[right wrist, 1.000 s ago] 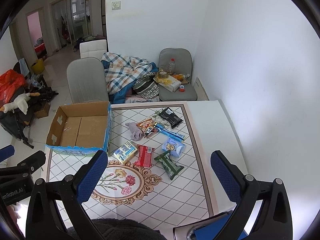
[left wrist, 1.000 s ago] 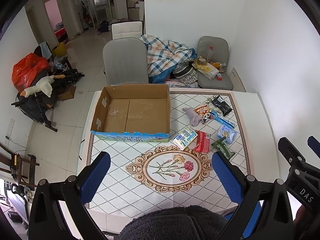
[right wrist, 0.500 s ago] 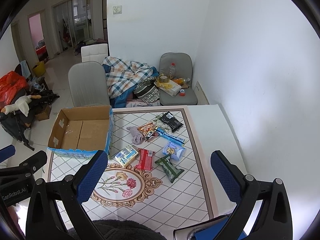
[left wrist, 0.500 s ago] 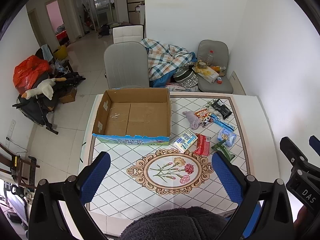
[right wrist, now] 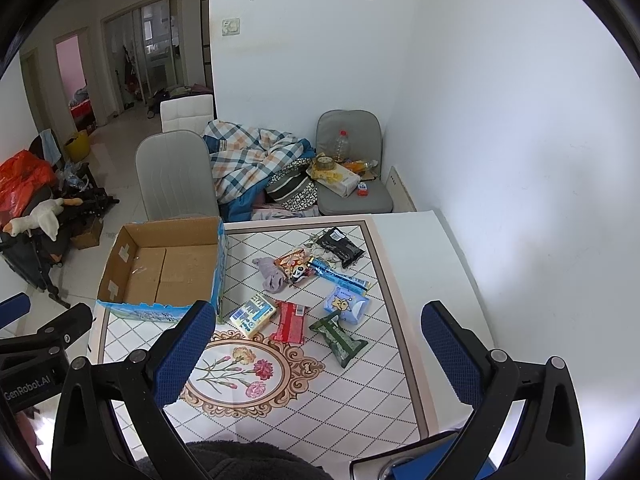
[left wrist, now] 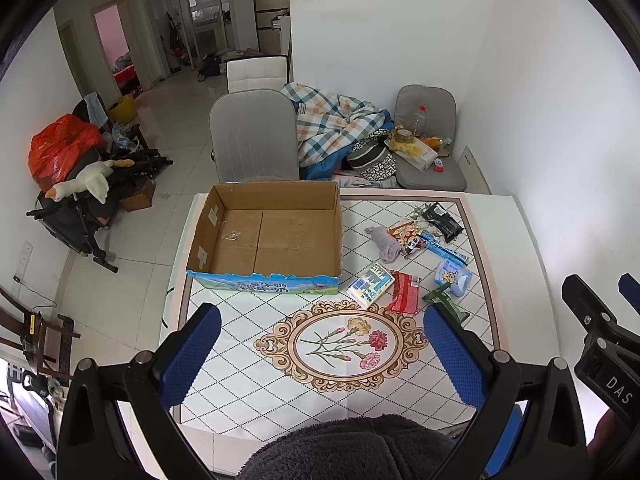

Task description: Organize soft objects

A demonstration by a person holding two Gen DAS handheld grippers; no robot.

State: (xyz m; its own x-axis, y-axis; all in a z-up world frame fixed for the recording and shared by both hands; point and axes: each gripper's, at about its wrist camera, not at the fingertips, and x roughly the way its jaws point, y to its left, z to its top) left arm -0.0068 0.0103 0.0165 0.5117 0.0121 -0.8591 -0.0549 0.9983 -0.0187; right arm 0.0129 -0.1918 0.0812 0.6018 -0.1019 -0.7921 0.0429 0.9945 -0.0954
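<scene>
Blue-padded left tongs (left wrist: 322,352) spread apart, right tongs (right wrist: 318,350) likewise, both high above table (right wrist: 416,256), empty

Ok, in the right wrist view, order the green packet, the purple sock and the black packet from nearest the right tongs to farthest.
1. green packet, lying just ahead of the right tongs.
2. purple sock, mid-table, left of the snack packets.
3. black packet, by the table's far edge.

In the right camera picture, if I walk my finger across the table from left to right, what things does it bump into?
Cardboard box → yellow-blue packet → red packet → green packet.
</scene>
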